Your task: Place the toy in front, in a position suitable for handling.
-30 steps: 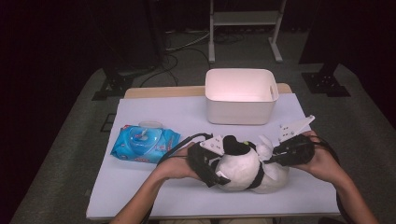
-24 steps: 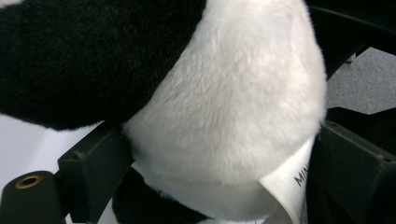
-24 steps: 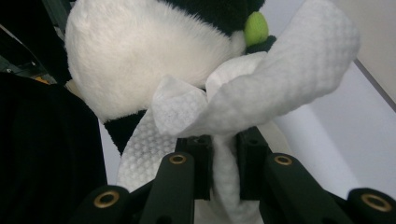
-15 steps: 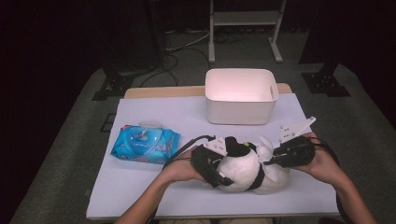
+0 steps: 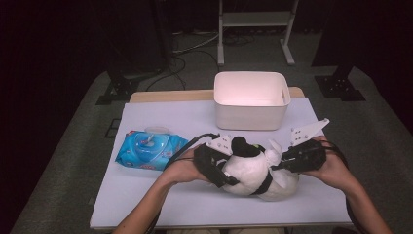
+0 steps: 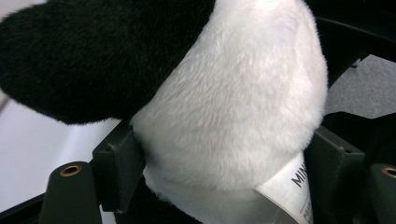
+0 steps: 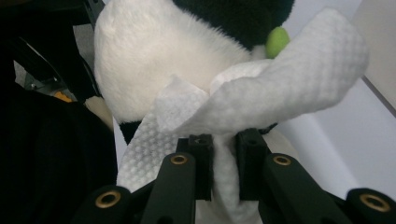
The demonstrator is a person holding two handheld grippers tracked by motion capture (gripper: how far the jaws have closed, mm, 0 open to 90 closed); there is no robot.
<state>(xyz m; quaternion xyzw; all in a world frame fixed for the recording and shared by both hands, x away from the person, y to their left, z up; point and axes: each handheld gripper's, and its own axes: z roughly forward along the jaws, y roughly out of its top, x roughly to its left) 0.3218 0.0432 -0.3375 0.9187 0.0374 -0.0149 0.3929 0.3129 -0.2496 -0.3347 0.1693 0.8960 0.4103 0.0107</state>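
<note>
A black-and-white plush toy [image 5: 253, 170] lies on the table's near side between both hands. My left gripper [image 5: 225, 176] sits at its left flank. Its jaws have just been closing, and the left gripper view has white fur [image 6: 233, 102] and a sewn-in label squeezed between the two pads [image 6: 116, 168]. My right gripper [image 5: 280, 163] is at the toy's right end, shut on a white textured wipe [image 7: 280, 93]. The wipe is bunched against the plush [image 7: 149, 56] just past the right gripper [image 7: 224, 163].
A blue pack of wet wipes [image 5: 151, 150] lies left of the hands. A white plastic bin [image 5: 251, 114] stands at the table's far edge, behind the toy. The pale tabletop [image 5: 160, 195] ends just below the forearms.
My left hand has shifted slightly against the toy's left side, with the jaws drawing in on the fur. The right hand and its wipe have stayed put.
</note>
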